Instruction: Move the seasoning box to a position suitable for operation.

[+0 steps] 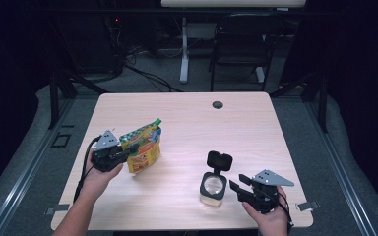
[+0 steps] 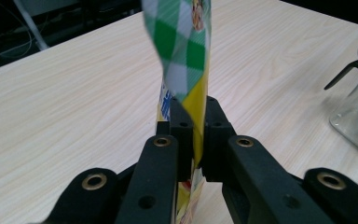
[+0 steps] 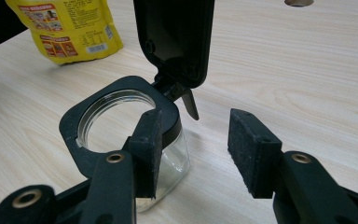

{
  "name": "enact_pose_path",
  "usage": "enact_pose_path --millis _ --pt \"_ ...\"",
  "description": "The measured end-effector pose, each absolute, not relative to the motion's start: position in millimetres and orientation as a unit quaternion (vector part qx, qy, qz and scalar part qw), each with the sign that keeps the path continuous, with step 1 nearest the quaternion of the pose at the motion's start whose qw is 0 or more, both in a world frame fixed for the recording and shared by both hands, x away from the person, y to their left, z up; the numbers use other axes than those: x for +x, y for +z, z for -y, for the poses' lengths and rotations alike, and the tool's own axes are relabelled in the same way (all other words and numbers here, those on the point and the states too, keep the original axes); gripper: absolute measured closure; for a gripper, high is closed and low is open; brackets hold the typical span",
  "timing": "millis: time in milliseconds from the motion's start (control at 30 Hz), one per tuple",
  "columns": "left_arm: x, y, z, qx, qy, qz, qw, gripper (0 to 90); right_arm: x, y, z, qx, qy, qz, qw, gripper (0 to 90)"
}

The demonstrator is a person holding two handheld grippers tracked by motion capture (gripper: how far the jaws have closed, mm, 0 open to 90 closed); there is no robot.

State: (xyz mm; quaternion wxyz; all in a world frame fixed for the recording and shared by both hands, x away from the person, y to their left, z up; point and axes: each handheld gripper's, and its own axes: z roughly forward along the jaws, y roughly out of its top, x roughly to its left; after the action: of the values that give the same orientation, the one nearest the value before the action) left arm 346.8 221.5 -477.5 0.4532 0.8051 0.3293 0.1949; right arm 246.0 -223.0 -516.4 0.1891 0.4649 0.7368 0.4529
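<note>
**Inspector:** Report on the left side of the table (image 1: 187, 110) first.

**Observer:** The left gripper (image 1: 128, 151) sits at the near left, held in the person's left hand (image 1: 97, 178). Its fingers (image 2: 182, 135) are clamped on a yellow snack pouch (image 1: 144, 147) with a green-checked top. In the left gripper view the two pads press the thin edge of the pouch from both sides, and the checked top rises above them, bent over a little. Whether the pouch's bottom touches the table, I cannot tell.

**Inspector:** And the right side?

**Observer:** The right gripper (image 1: 236, 186) is at the near right, in the right hand (image 1: 270, 219). Its fingers (image 3: 149, 149) stand wide, with nothing between them. One finger lies just beside the glass jar (image 1: 212, 189), near its black collar; whether it touches the jar, I cannot tell. The other finger is over bare wood to the jar's right.

**Inspector:** Condition of the jar?

**Observer:** Upright on the table, near the middle right. Its black hinged lid (image 1: 219, 161) is flipped up on the far side, leaving the mouth open. The glass is clear.

**Inspector:** Spacing between pouch and jar?

**Observer:** Well apart, pouch to the left, jar to the right.

**Inspector:** Anything else on the surface?

**Observer:** A round cable hole (image 1: 217, 104) at the far edge.
</note>
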Motion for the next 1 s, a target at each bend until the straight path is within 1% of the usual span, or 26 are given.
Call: enact_pose_path --millis 200,767,1000 --pt "341 -472 -213 0.808 0.189 -0.314 0.46 87.0 246 -517 223 0.466 0.454 -0.736 0.187 55.1" --pt "318 -462 -182 0.822 0.14 -0.254 0.49 88.6 247 -517 224 0.467 0.457 -0.734 0.187 55.1" --pt "314 -467 -183 0.83 0.117 -0.243 0.488 88.5 247 -515 224 0.462 0.457 -0.737 0.188 55.1"
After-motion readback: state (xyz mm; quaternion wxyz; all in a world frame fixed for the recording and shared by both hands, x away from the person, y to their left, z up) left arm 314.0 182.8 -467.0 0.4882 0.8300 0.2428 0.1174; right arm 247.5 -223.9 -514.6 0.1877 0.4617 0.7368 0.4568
